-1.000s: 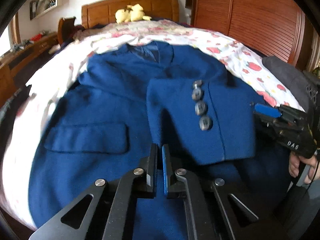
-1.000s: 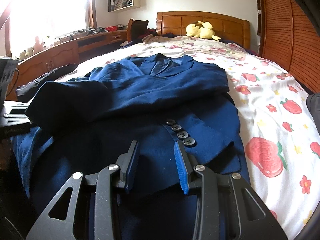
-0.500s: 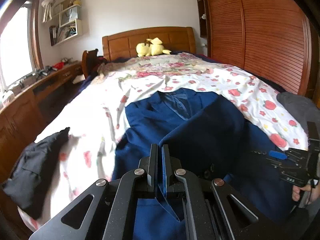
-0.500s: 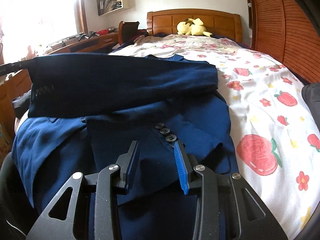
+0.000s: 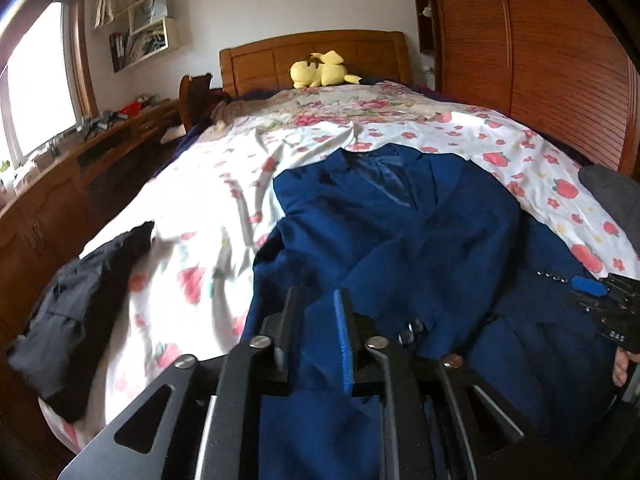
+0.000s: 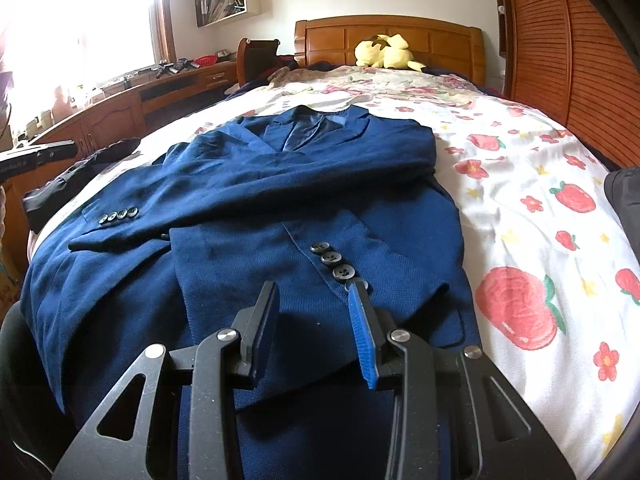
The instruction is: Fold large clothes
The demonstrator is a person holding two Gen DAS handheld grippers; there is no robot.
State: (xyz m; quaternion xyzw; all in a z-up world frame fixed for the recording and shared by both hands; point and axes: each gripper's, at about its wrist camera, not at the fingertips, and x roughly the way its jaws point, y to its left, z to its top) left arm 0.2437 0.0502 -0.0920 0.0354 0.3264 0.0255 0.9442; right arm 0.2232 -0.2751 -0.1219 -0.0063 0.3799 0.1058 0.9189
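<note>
A large blue jacket [image 5: 400,240] lies face up on the flowered bedsheet [image 5: 200,200], collar toward the headboard. One sleeve [image 6: 280,184] lies across its chest, the button cuff [image 6: 120,214] at the left. The other sleeve's cuff [image 6: 336,264] lies folded over the lower front. My left gripper [image 5: 316,312] hangs above the jacket's left side with its jaws opening. Nothing is pinched between them; blue cloth shows below the gap. My right gripper [image 6: 316,304] is open just above the lower cuff, holding nothing. It also shows at the right edge of the left wrist view, as right gripper [image 5: 588,286].
A black garment [image 5: 80,300] lies on the bed's left edge and a grey one [image 5: 612,196] on the right edge. A yellow plush toy [image 5: 320,74] sits by the wooden headboard. A desk [image 5: 80,168] runs along the left, a slatted wardrobe [image 5: 540,60] along the right.
My left gripper, shut on the sleeve, lifted it and carried it across the jacket; its jaws have now parted and the sleeve lies on the chest. The right gripper stayed put.
</note>
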